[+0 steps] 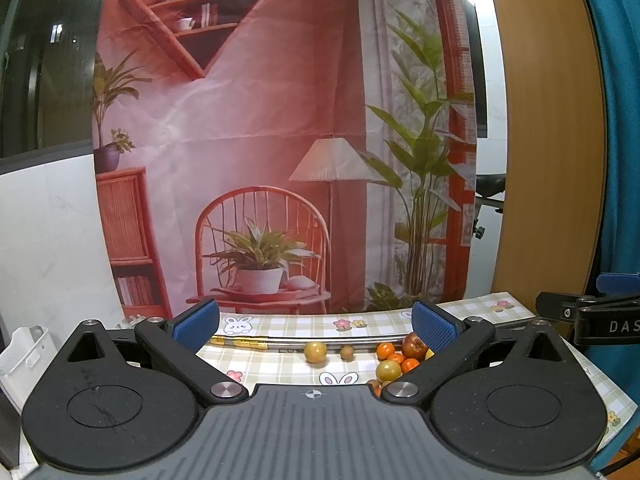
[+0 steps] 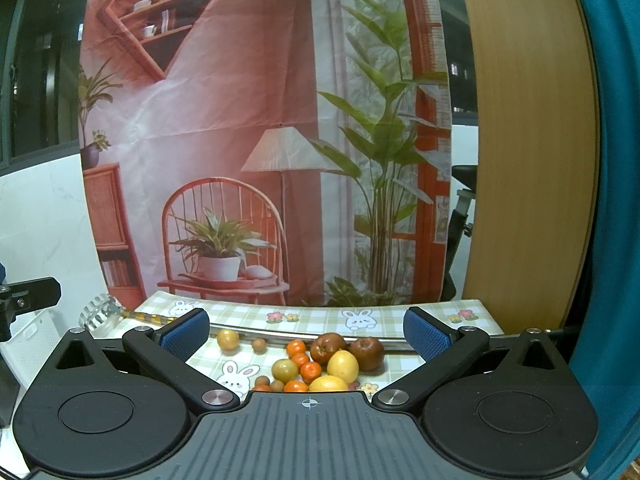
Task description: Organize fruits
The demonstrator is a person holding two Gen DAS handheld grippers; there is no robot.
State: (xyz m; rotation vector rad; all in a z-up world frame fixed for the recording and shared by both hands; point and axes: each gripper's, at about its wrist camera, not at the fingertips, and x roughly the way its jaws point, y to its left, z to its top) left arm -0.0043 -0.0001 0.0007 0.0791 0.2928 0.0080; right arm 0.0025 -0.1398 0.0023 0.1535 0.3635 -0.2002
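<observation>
Both grippers, left & right, fingers wide, holding nothing. Fruits clustered on tablecloth ahead of right gripper; one yellowish fruit sits apart, left.

Printed backdrop hangs behind checked bunny tablecloth. Metal rod lies across the cloth near the backdrop. White basket sits left of the cloth.

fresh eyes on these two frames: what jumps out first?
The printed backdrop of a reddish room with chair, lamp and plants fills the rear. Below it, a fruit cluster of apples, lemons and small oranges lies on the bunny-print tablecloth. Both grippers, left and right, have jaws open, empty.
</observation>
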